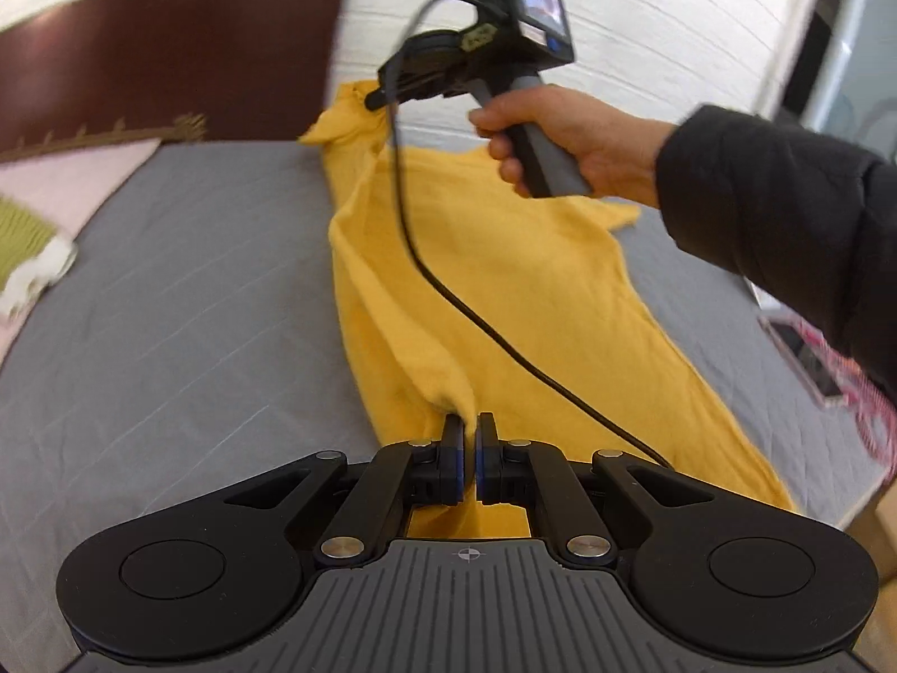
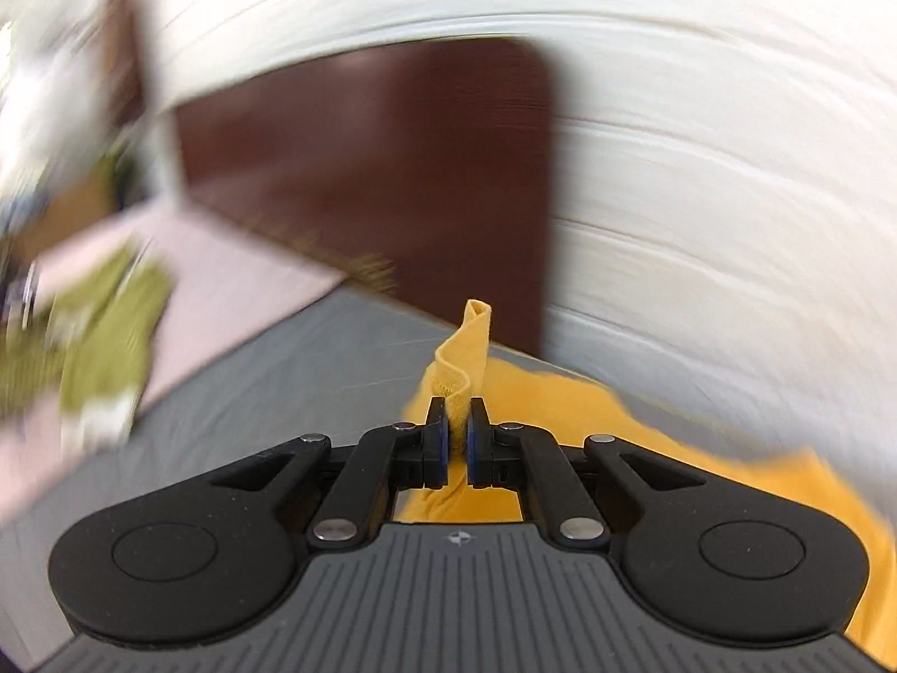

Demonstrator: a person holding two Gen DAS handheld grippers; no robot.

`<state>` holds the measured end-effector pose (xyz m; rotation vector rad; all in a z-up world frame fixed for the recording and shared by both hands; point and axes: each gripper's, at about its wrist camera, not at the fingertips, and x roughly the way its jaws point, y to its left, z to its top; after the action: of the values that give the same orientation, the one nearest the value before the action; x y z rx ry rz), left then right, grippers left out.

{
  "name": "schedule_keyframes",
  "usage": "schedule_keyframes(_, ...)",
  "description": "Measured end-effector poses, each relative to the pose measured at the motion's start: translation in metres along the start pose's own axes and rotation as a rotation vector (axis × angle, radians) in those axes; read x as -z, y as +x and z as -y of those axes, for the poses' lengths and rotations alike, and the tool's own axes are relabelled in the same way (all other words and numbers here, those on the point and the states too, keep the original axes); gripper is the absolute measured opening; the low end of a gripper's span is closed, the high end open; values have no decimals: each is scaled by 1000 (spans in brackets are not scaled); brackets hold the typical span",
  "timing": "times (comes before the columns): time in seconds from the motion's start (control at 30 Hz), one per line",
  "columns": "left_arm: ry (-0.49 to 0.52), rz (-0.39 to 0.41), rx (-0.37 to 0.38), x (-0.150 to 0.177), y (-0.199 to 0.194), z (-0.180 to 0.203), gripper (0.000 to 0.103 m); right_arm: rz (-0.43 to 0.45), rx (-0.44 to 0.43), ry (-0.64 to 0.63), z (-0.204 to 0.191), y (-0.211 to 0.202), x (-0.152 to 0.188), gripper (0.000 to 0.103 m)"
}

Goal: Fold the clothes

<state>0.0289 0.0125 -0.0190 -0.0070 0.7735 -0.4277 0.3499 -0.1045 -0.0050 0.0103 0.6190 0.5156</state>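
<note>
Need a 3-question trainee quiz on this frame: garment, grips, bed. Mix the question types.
1. True or false: the fingers of the left gripper are shut on the near edge of the yellow knit garment.
2. What does the right gripper pinch? A: the black cable. B: a folded strip of the yellow garment. C: the green cloth.
3. Fill in: the garment lies on a ___ quilted bed sheet.

Key
1. True.
2. B; the black cable only hangs from the right gripper, and the green cloth lies apart near the brown headboard.
3. Grey.
</note>
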Motion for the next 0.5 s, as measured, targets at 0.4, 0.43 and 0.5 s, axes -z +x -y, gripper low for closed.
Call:
schedule_keyframes(0.4,176,-204,-36,21,53,56,23,-35,109,443,103,-26,85,32)
schedule_keyframes(0.43,153,-212,-21,19,52,53,29,-51,91,469,107,-27,89,48)
schedule_keyframes(0.5,104,-223,9,16,48,46,50,-42,74,511,112,-42,92,71)
